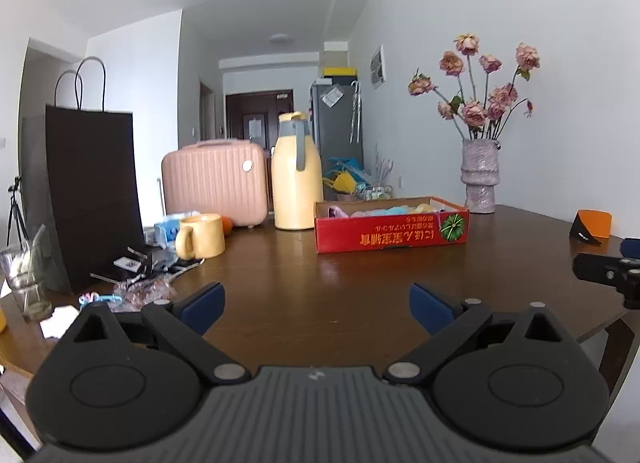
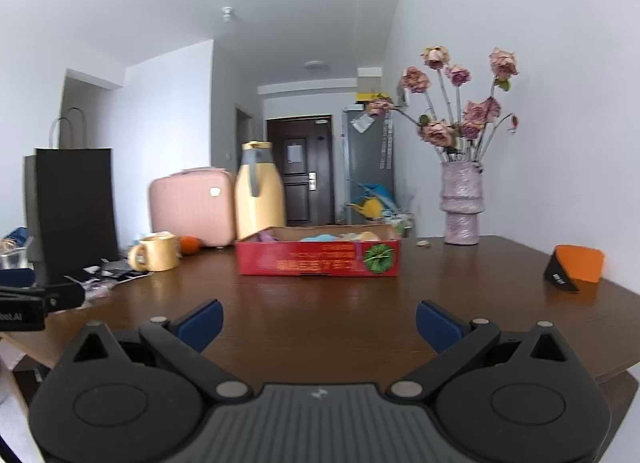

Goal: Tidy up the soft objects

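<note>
Left wrist view: both tongs empty over the bench

Left tongs (image 1: 316, 307) and right tongs (image 2: 319, 325) hang spread apart, holding nothing. Red box (image 1: 390, 231) sits mid-bench, apparently containing pastel soft objects (image 1: 394, 210), beside the yellow jug (image 1: 296, 175).

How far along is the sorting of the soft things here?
Soft pastel items already lie in the red box. Nothing is in hand: the left tongs and right tongs are both open and empty above the table. What is left, I cannot tell.
</note>
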### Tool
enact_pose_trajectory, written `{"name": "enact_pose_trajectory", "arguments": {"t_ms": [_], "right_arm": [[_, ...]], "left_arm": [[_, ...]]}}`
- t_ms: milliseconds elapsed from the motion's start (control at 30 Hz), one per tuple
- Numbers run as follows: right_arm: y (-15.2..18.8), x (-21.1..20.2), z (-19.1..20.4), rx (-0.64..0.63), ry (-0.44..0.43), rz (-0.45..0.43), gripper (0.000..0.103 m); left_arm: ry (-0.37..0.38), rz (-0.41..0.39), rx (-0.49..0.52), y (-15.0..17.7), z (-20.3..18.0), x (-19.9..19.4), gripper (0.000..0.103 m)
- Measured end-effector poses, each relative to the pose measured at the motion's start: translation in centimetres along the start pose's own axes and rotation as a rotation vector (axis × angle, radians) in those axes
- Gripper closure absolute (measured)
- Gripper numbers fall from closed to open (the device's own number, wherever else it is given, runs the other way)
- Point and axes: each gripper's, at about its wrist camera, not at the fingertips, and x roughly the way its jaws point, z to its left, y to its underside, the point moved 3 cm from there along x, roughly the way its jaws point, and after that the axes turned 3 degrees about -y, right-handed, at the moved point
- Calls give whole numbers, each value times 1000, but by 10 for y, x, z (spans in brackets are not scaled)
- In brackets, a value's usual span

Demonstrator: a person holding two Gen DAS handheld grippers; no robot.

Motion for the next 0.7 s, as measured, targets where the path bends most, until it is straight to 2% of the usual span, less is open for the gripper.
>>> {"name": "enact_pose_trajectory", "arguments": {"t_ms": [400,700], "right_arm": [[-4,-4,15,-11,-22,-7,0],[-5,-2,10,-2,-13,-9,0]], "left_arm": [[2,-32,8,-7,-2,-6,2],[2,-30,5,-7,1,-4,2]]}}
